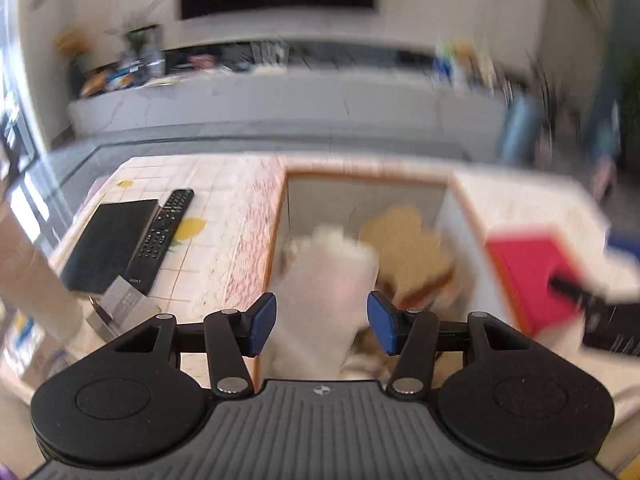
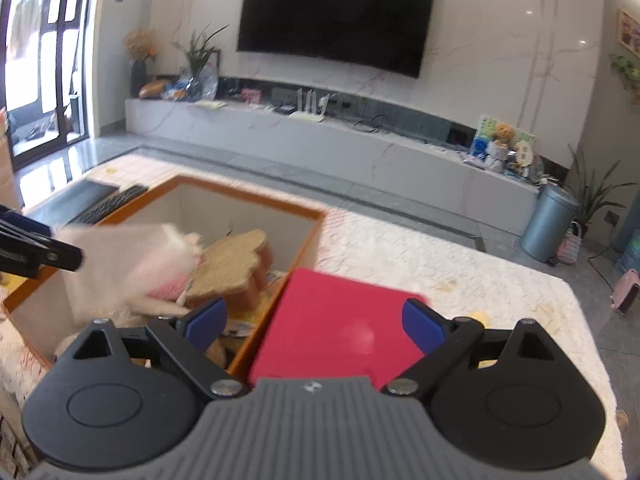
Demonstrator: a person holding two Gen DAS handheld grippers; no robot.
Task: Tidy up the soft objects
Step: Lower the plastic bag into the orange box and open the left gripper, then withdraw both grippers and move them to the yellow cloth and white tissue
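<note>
Plush toy [image 1: 324, 280], white/pink, blurred: between wide-open left hand-held gripper [image 1: 322, 322] fingers over orange-rimmed box [image 2: 312, 236]; grip unclear. Right hand-held gripper [image 2: 316, 322] wide, astride red pad [image 2: 340, 328]. Step: boxing. Next: drop in.

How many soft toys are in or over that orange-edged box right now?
2 that I can make out: a tan toast-shaped plush lying inside the orange-rimmed box, and a blurred white fluffy plush over the box between the open left gripper pads. More may be hidden beneath.

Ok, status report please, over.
Left gripper open around white plush, over the box. Right gripper open around red lid. Toast plush already inside.
</note>
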